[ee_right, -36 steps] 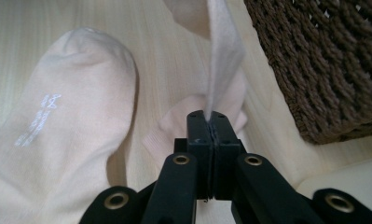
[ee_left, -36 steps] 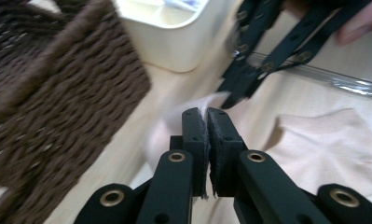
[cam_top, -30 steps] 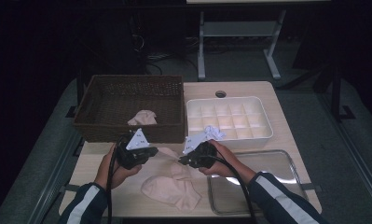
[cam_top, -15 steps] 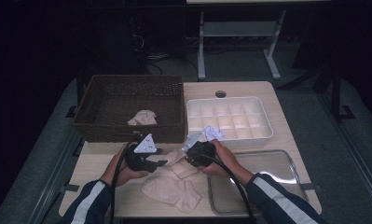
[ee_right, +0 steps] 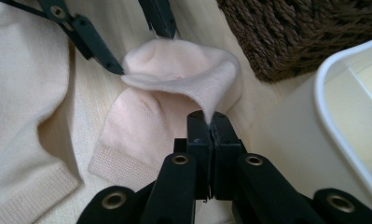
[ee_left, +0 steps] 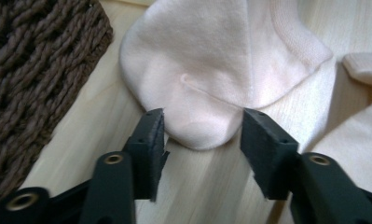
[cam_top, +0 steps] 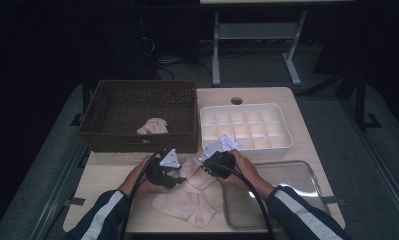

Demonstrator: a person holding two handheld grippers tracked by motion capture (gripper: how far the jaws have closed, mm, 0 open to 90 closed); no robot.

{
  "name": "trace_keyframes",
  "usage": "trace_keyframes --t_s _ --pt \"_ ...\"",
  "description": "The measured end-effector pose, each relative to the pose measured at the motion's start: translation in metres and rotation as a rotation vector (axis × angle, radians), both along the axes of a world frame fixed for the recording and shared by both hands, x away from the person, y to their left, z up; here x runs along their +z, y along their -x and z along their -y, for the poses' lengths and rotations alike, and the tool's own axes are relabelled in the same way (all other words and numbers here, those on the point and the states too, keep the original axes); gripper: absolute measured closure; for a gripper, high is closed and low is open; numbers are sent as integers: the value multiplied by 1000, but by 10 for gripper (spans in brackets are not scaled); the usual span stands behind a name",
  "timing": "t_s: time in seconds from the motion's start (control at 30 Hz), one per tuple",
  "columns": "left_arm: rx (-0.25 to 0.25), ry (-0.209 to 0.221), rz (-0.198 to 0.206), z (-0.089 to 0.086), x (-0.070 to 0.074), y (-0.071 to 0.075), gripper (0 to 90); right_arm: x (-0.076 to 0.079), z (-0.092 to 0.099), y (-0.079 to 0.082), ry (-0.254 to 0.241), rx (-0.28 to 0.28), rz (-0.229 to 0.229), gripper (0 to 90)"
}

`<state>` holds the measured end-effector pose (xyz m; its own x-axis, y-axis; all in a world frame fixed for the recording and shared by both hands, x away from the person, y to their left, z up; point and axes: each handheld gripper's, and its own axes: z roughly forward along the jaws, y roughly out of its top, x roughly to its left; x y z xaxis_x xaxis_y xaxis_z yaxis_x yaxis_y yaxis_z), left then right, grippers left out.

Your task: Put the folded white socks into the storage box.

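Right gripper (ee_right: 210,122) fingers clenched on sock (ee_right: 183,88) edge; left gripper (ee_left: 202,126) fingers parted, straddling sock toe, just closing.

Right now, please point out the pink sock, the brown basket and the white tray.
pink sock (ee_left: 207,79): left gripper view, on its rounded toe.
brown basket (cam_top: 137,141): high view, on its front wall.
white tray (cam_top: 247,148): high view, on its front rim.

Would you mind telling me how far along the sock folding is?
Early on. One sock lies bundled in the wicker basket. The right hand-held gripper pinches a folded sock; the left hand-held gripper straddles its toe, open. A flat sock waits; the divided tray is unfilled.
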<state>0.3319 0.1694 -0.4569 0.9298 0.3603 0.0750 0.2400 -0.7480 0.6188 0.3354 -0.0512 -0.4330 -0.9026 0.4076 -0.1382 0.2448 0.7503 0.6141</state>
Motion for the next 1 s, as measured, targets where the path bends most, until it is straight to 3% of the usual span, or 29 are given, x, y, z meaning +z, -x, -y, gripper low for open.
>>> trace_keyframes --t_s 0.07,0.1,0.23,0.4,0.5,0.53,0.63,0.73,0.77,0.8,0.83,0.87,1.0 --pt "-7 2 -3 0 0 0 545 0 0 -1 -4 6 -7 879" --pt "-13 9 -9 -1 0 0 658 -1 0 -1 0 2 -4 835" --pt "-20 -4 -19 -2 1 1 847 -1 1 -1 -7 -24 -20 800" --pt "-34 -6 -22 -6 5 4 867 1 3 -2 13 -45 2 729" --pt "-26 51 -15 -14 17 10 867 7 9 0 2 -42 20 734" --pt "-26 51 -15 -14 17 10 868 7 9 0 2 -42 20 734" --pt "-10 94 -4 -19 27 12 869 18 18 8 -16 -22 39 890" --pt "-8 111 9 -23 34 14 869 23 20 11 -7 3 71 892" --pt "13 151 -11 -25 38 16 870 27 21 15 -18 -23 74 893" --pt "31 158 -6 -26 40 17 871 28 22 15 -20 -21 79 891" --pt "31 158 -6 -26 40 17 872 28 22 15 -20 -21 79 891" --pt "47 162 -11 -28 42 19 872 31 24 14 -53 -36 67 872" --pt "50 152 -25 -32 42 22 871 28 24 9 -64 -48 44 886"
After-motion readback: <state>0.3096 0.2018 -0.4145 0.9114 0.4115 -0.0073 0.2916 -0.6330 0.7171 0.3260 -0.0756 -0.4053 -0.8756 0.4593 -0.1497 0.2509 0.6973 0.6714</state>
